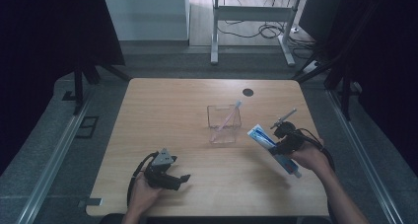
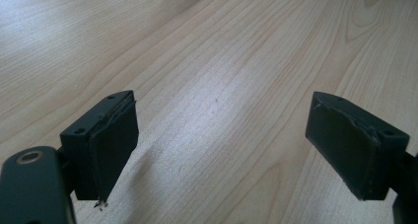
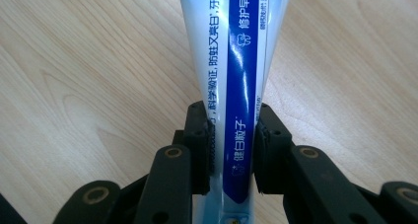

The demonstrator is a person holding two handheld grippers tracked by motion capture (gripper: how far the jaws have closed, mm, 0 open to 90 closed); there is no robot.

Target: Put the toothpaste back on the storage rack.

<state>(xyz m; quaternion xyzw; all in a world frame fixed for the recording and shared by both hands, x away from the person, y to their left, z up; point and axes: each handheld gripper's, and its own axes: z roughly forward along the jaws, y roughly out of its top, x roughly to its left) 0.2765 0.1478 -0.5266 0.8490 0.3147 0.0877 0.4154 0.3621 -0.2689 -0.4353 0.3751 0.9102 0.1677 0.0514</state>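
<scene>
Gripping toothpaste tube (image 3: 235, 86), right gripper (image 3: 231, 150).

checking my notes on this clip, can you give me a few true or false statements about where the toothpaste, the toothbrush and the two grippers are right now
1. The right gripper is shut on the toothpaste tube. True.
2. The toothpaste tube already stands in the clear container. False: it is held in the air to the right of the container.
3. A pink toothbrush leans inside the clear container. True.
4. The left gripper holds the toothbrush. False: its fingers are wide apart with nothing between them, above bare table.
5. The left gripper sits near the front left of the table. True.
</scene>
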